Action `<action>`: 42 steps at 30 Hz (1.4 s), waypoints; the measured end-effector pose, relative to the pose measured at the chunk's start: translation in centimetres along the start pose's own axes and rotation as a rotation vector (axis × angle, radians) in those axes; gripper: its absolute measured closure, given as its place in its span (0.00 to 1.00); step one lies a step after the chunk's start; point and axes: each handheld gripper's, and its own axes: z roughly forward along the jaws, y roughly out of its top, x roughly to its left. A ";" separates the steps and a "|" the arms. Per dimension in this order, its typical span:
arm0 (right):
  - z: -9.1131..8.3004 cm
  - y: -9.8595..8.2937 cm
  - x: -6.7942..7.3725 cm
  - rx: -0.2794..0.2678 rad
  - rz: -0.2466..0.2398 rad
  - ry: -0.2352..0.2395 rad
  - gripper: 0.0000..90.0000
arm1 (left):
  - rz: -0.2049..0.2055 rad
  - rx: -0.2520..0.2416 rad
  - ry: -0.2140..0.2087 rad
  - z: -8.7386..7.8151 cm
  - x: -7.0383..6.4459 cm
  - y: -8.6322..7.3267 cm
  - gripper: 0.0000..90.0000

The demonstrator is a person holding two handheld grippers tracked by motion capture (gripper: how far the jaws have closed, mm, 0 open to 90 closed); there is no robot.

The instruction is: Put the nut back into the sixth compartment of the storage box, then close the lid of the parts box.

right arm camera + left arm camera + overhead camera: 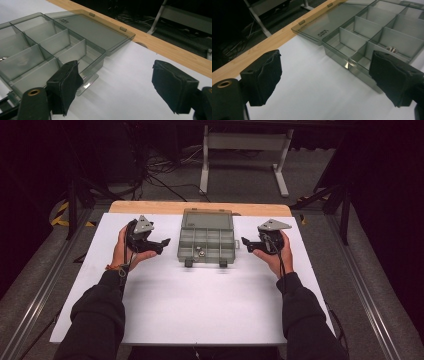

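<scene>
A clear grey compartment box (207, 242) lies open in the middle of the white sheet (190, 305), its lid (207, 218) folded flat toward the far edge. One front compartment holds a small round metal part (198, 251), which is the metal part (391, 49) seen past my left jaws. My left gripper (164, 243) sits just left of the box, open and empty, jaws pointing at it. My right gripper (245, 242) mirrors it on the right, open and empty. The left gripper view shows the box (372, 37) and lid (324, 22) beyond the wide gripper (325, 80); the right gripper view shows the box (37, 50) and lid (95, 30) beyond the open gripper (118, 86).
The sheet covers a wooden table whose bare far edge (200, 208) shows behind the box. Beyond stand a white table frame (245, 155), floor cables (160, 170) and dark stands (75, 205). Wide bare sheet lies in front of the box.
</scene>
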 end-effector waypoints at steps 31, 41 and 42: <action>6.7 1.7 -1.7 0.186 -0.029 0.002 0.93 | -0.071 0.220 0.071 8.8 0.9 1.2 0.88; 8.9 2.5 -1.7 0.269 -0.074 -0.019 1.00 | -0.050 0.282 0.070 10.9 1.2 2.0 0.97; 9.3 2.5 -1.6 0.278 -0.076 -0.015 1.00 | -0.046 0.292 0.067 11.3 1.1 1.9 0.97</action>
